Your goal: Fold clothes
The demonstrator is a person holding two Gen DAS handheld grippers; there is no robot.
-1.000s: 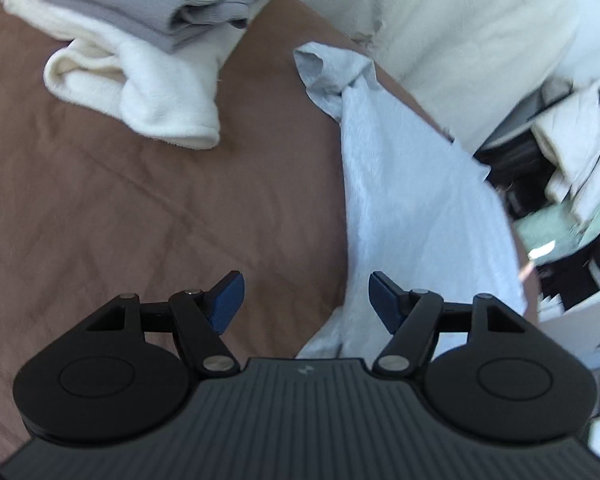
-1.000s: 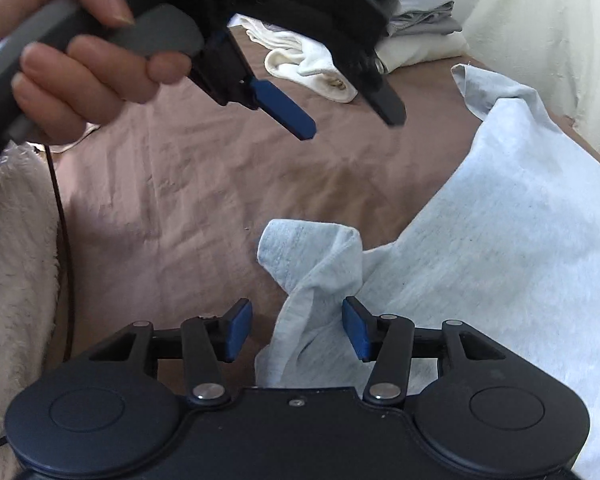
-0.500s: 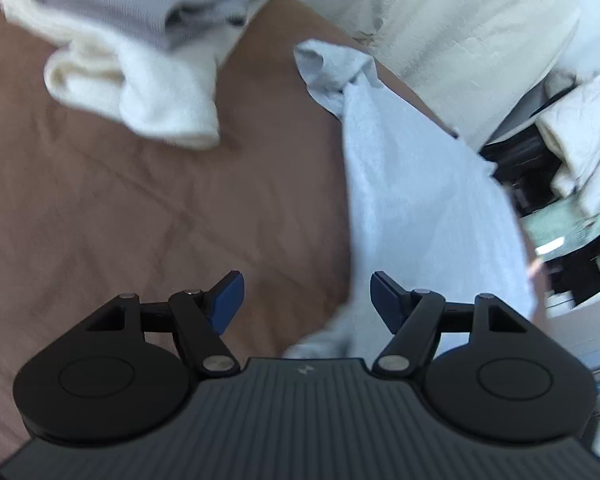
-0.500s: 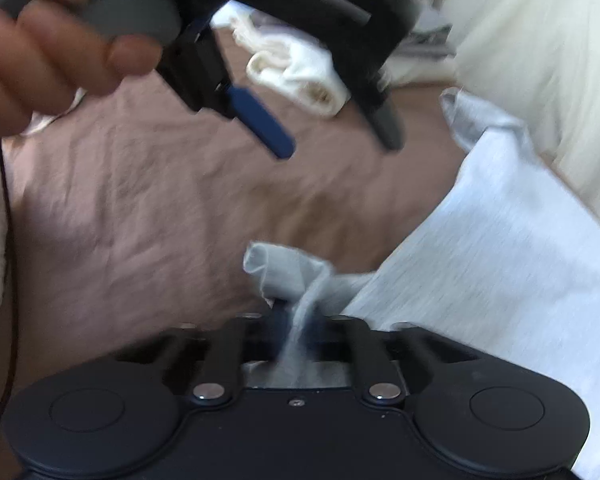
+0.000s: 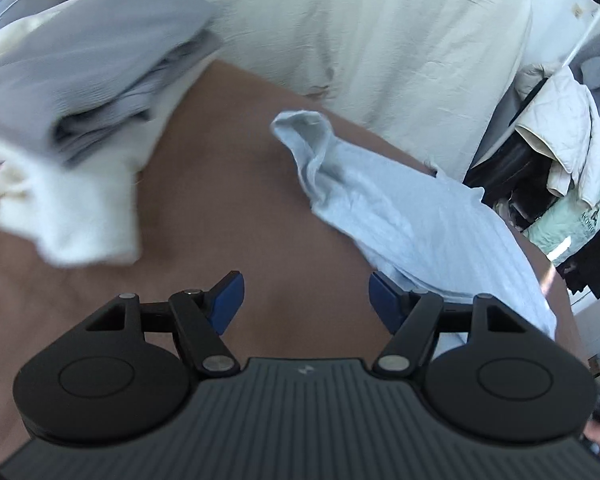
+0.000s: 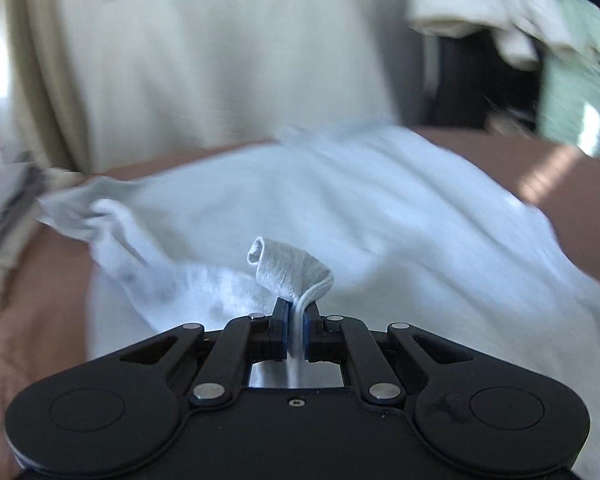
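Beside pale shirt (image 5: 412,216), folded stack (image 5: 80,92), curtain (image 5: 360,32)

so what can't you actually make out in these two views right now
- Left wrist view: folded pile, motion-blurred, items uncountable.
- Left wrist view: pale blue garment, near edge hidden behind left gripper.
- Right wrist view: right gripper hides the pinched fabric's lower part; room clutter smeared.

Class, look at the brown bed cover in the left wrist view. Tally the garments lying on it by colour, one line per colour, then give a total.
Light blue spread-out cotton shirt: 1
Grey folded knit garment: 1
Cream fluffy folded garment: 1
Total: 3
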